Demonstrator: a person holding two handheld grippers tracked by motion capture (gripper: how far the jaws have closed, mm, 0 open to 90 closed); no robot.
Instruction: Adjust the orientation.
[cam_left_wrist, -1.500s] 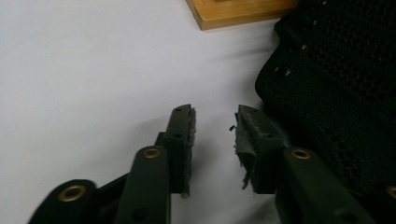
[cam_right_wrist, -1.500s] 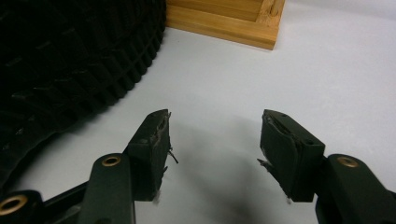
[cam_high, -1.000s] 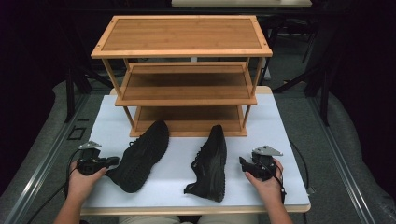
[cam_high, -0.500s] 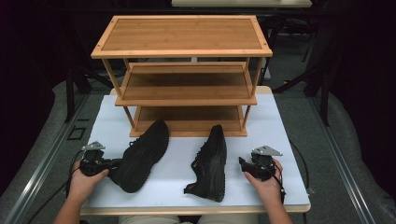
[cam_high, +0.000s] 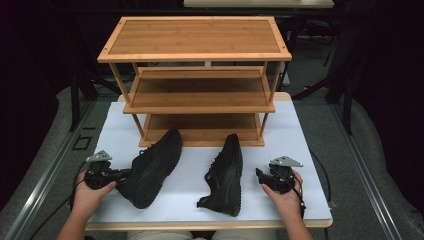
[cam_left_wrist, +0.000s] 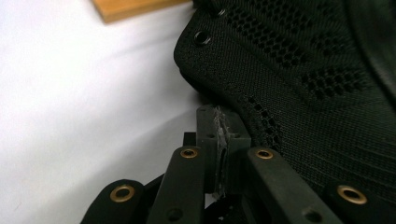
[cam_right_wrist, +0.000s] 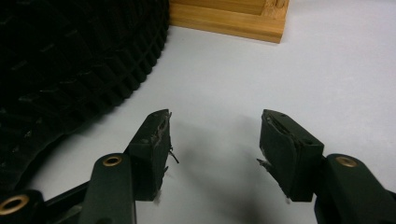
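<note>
Up close, left gripper (cam_left_wrist: 219, 140) pinched shut beside mesh shoe (cam_left_wrist: 299, 84).

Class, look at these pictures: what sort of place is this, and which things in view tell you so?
Probably a test bench in a lab or workshop, not a home: a white-topped table against dark surroundings, a bare wooden shoe rack, and cabled left tongs beside a black shoe.

The high view looks down over the table (cam_high: 120, 132); both gripper views sit close above its white top.
</note>
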